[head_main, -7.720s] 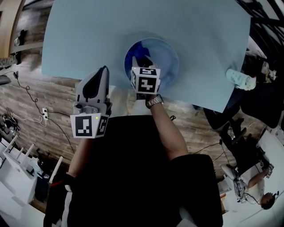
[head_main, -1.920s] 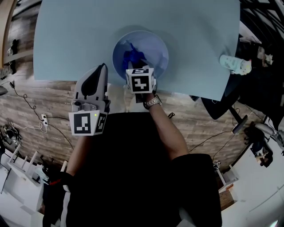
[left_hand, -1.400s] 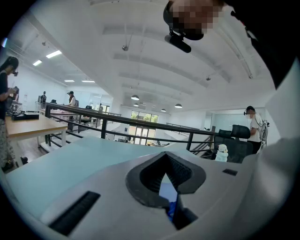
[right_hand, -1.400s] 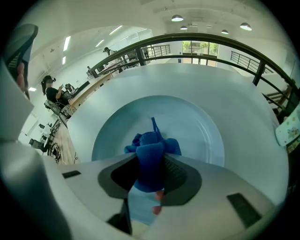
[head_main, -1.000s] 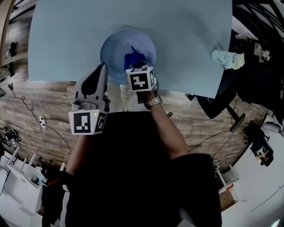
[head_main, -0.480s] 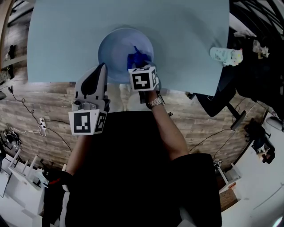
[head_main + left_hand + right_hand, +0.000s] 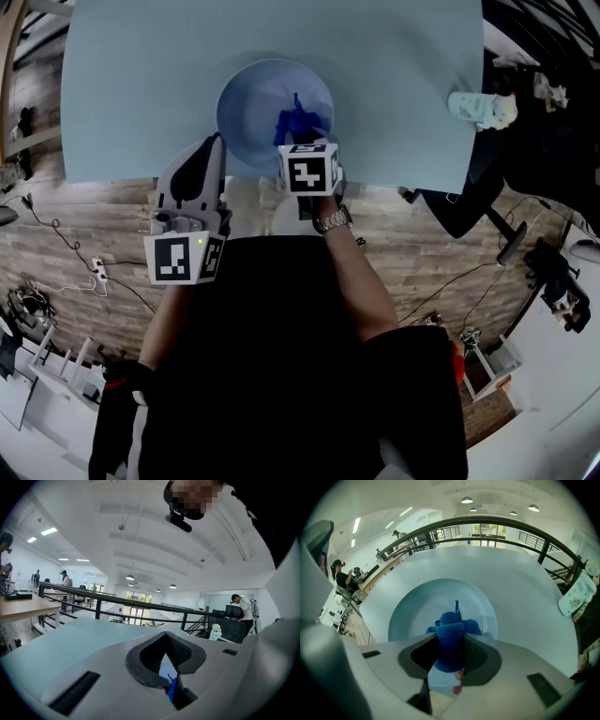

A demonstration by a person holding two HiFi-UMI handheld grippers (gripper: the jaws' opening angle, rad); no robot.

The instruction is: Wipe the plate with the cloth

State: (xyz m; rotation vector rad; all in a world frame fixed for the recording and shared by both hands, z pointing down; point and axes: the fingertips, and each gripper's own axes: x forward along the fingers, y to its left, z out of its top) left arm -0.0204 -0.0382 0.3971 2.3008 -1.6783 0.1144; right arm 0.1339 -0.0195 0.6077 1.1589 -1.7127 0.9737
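A round pale blue plate (image 7: 251, 108) lies on the table near its front edge. My right gripper (image 7: 300, 139) is shut on a crumpled dark blue cloth (image 7: 296, 122) and presses it onto the plate a little right of the middle. In the right gripper view the cloth (image 7: 450, 637) bulges out between the jaws over the plate (image 7: 415, 609). My left gripper (image 7: 217, 142) hovers at the table's front edge, left of the plate, shut with nothing in it. In its own view the left gripper (image 7: 167, 657) shows only a sliver of the cloth (image 7: 172, 689) through the jaw gap.
The light blue table (image 7: 141, 75) ends just behind both grippers, with wooden floor (image 7: 84, 206) below. A rolled patterned bundle (image 7: 480, 108) lies at the table's right edge, also in the right gripper view as the bundle (image 7: 577, 595). A railing (image 7: 511, 529) runs beyond the table.
The right gripper has carried the cloth from the plate's left part to right of its middle. The head view has shifted a little. The left gripper has stayed put.
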